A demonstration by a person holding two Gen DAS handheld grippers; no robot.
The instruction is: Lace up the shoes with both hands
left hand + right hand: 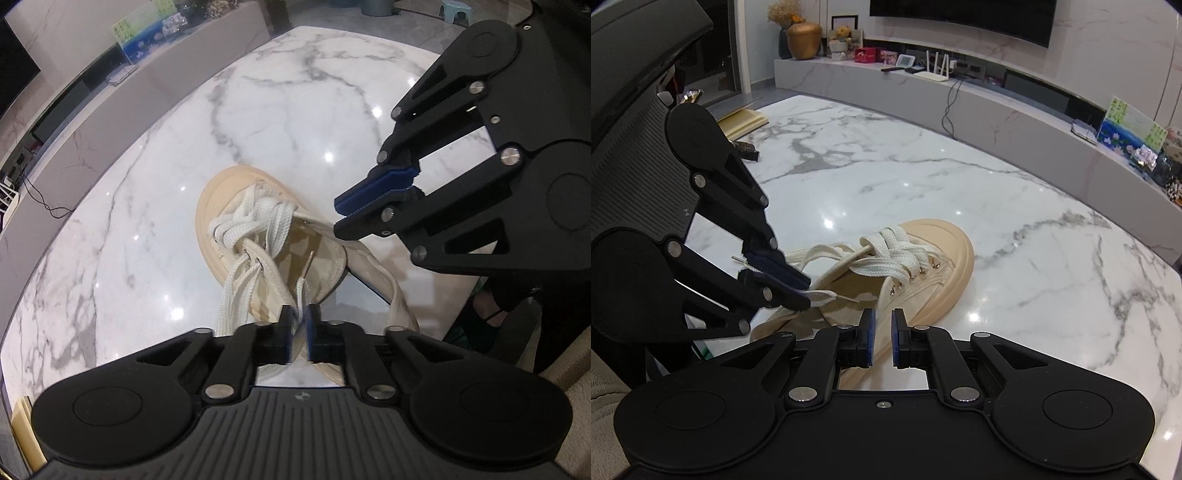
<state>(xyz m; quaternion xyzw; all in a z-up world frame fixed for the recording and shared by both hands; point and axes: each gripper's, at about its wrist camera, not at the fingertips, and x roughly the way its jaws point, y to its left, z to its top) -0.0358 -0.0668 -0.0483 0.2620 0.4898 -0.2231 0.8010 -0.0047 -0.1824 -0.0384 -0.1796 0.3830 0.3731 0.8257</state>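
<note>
A beige canvas shoe lies on the white marble table, its white laces crossed over the front eyelets. My left gripper hovers over the shoe's open collar, shut on a loose lace end whose thin tip sticks out past the pads. To the right of the shoe is my right gripper. It is all but shut, with only a narrow slit between the blue pads and nothing in it. Its tips hang close above the shoe's side.
A beige book and a small dark object lie at the table's far left corner. A long grey media cabinet runs behind the table. The table edge is close on my side of the shoe's heel.
</note>
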